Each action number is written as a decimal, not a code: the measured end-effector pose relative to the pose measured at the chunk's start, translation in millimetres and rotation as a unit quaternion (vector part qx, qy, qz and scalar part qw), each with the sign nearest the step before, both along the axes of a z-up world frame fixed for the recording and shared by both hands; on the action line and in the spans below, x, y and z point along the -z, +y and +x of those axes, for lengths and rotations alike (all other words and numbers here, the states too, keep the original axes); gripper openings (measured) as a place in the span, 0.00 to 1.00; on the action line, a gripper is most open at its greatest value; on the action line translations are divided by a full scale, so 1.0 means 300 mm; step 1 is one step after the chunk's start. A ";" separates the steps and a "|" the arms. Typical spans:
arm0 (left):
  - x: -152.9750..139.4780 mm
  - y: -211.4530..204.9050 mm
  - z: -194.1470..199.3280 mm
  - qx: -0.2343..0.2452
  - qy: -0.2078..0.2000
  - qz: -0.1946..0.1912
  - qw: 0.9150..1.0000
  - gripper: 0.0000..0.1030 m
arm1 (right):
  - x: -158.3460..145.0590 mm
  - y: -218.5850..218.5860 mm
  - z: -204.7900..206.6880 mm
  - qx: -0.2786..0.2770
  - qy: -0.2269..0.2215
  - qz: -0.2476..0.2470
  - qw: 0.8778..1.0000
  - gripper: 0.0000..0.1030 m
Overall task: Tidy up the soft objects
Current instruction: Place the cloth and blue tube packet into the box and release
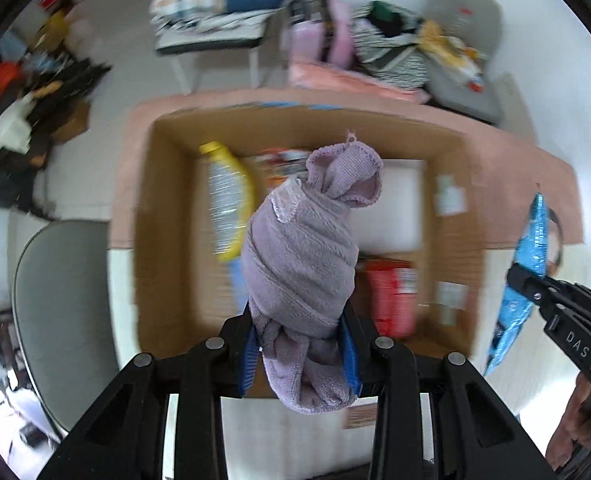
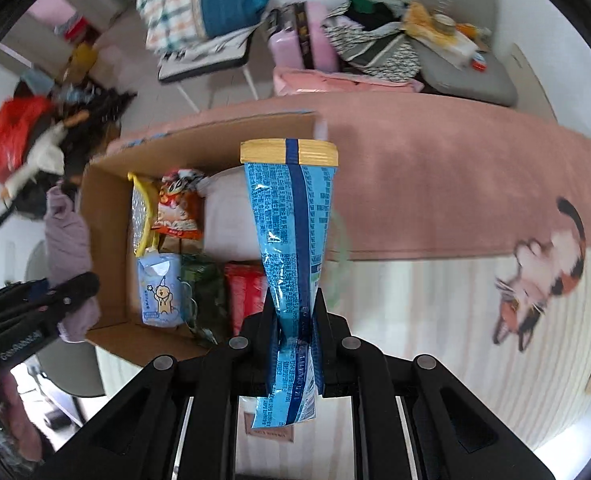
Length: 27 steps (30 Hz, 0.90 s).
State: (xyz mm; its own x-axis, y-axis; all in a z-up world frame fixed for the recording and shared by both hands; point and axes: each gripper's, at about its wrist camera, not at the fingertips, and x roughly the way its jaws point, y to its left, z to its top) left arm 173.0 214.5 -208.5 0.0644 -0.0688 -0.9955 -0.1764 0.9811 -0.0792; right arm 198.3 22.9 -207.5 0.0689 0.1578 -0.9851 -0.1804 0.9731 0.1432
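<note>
Left wrist: left tool point(image 1: 301, 354) clamped on rolled towel point(image 1: 301, 264), long axis pointing away, roll hanging over open box point(image 1: 167, 216). Box directly beyond, snacks inside. Right tool point(image 2: 297, 338) clamped on blue packet point(image 2: 293, 240), packet upright, box point(image 2: 103, 200) off to its left. Judgement: left arm nearer box, towel likely drops first.
</note>
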 end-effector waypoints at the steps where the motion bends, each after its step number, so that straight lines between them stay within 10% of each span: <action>1: 0.020 0.038 -0.002 -0.004 0.006 0.000 1.000 0.30 | 0.036 0.028 0.015 -0.004 0.003 -0.008 1.000 0.14; 16: 0.313 0.153 -0.001 -0.015 0.109 -0.020 0.994 0.35 | 0.328 0.164 0.121 -0.016 0.051 -0.086 0.995 0.19; 21: 0.311 0.164 -0.010 -0.020 0.101 -0.031 0.994 0.69 | 0.320 0.162 0.119 -0.010 0.051 -0.090 0.995 0.57; 27: 0.244 0.156 -0.025 -0.020 0.072 -0.032 0.997 0.89 | 0.262 0.156 0.096 -0.008 0.042 -0.080 0.996 0.61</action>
